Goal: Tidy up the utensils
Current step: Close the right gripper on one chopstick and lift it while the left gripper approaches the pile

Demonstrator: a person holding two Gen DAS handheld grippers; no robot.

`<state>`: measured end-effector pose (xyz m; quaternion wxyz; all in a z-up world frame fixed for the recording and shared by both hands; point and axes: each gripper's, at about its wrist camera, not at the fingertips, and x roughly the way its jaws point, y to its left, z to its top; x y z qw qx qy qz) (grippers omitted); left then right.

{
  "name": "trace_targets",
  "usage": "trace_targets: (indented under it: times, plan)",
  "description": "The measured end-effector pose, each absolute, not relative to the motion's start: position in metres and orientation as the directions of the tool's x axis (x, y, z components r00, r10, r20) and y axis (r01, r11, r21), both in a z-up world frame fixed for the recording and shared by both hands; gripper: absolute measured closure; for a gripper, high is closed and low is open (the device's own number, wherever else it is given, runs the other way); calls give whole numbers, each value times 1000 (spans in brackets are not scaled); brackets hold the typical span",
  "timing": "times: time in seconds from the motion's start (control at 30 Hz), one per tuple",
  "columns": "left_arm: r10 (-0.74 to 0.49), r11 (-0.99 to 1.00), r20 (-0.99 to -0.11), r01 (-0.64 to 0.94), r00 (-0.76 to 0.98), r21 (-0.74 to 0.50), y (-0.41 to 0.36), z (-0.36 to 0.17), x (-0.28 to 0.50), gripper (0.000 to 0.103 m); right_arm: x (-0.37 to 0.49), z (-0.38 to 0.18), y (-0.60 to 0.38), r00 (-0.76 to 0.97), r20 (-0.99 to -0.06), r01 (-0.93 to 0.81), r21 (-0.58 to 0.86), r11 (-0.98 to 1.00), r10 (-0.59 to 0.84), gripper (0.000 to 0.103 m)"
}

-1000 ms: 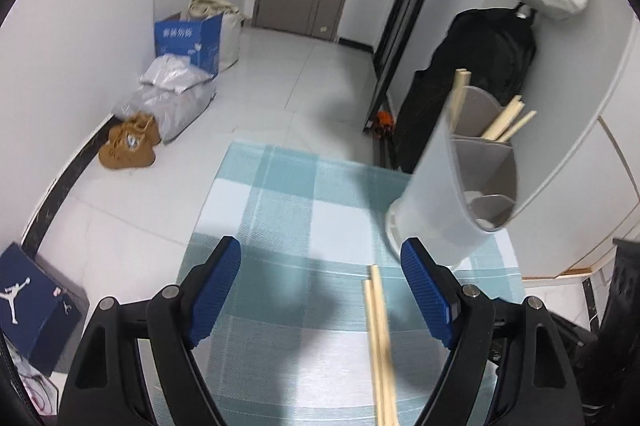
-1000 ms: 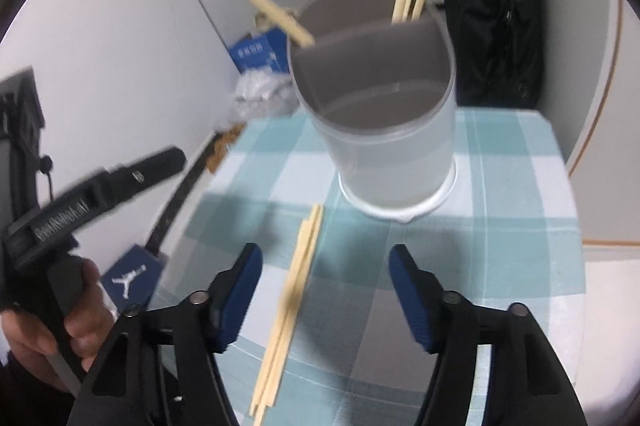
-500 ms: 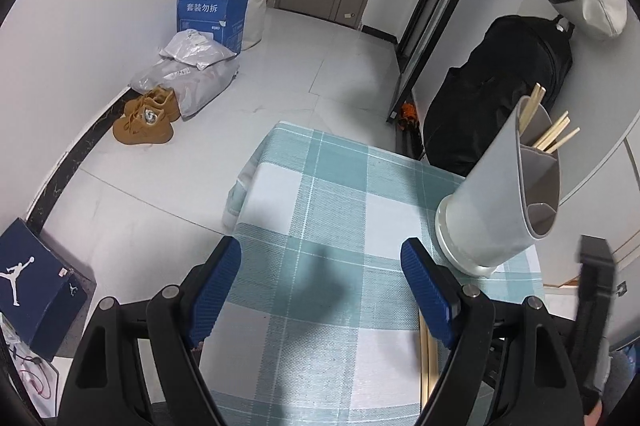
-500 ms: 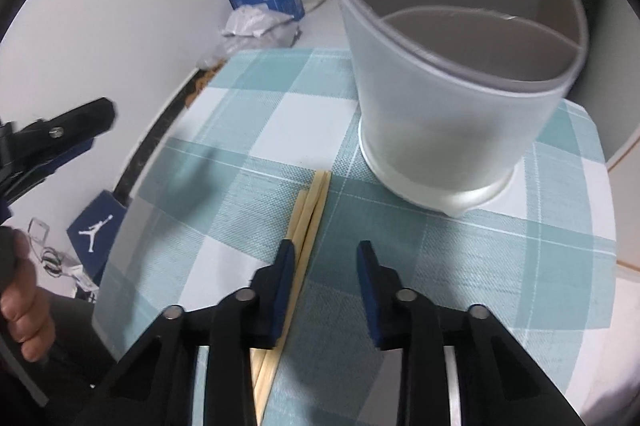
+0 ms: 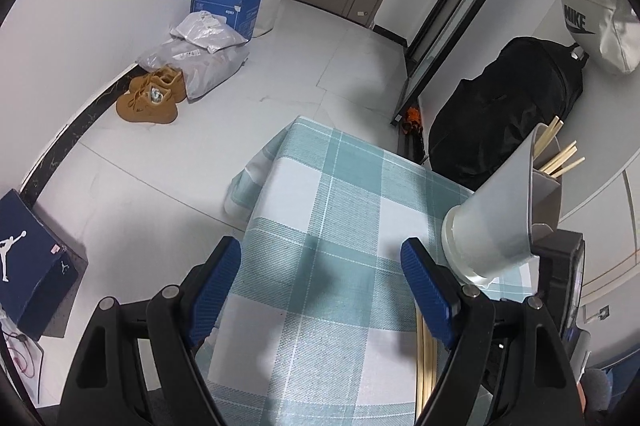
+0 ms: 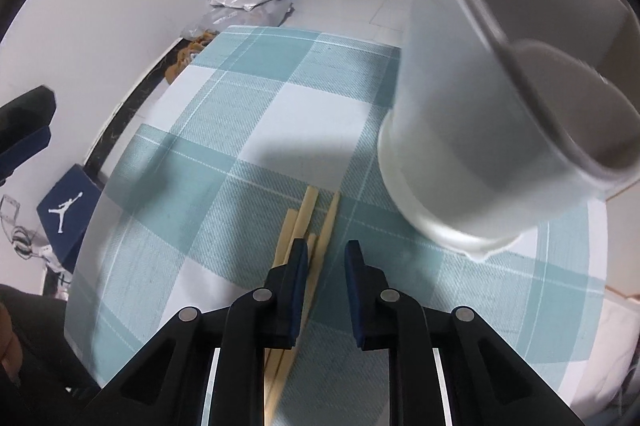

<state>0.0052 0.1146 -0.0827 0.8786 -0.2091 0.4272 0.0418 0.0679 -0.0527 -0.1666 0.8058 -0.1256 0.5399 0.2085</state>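
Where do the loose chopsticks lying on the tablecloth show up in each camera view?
Left wrist: loose chopsticks lie at lower right, beside the left gripper.
Right wrist: they sit at bottom centre, running under the right gripper.
Shared landmark: the white utensil holder, just past their far ends.

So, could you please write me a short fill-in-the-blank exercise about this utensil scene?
1. The loose chopsticks lie on a ____ checked tablecloth.
2. The right tongs are lowered over the ____.
3. The left tongs stand wide ____, holding nothing.
4. More chopsticks stand inside the grey ____.

Missing words: teal; chopsticks; open; holder
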Motion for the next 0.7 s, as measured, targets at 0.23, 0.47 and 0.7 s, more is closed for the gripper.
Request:
trace_targets:
  times: [0.23, 0.47, 0.7]
  plan:
    - [-112, 893, -769, -275, 630, -356, 124, -84, 4, 24, 82, -173, -36, 348, -926, -448, -25, 894, 149, 85]
    - [-125, 878, -781, -299, 612, -375, 131, -89, 6, 24, 89, -174, -31, 359, -921, -410, -11, 912, 151, 99]
    - [-123, 890, -785, -283, 607, -358, 126, -89, 6, 24, 89, -166, -34, 383, -904, -383, 32, 923, 191, 100]
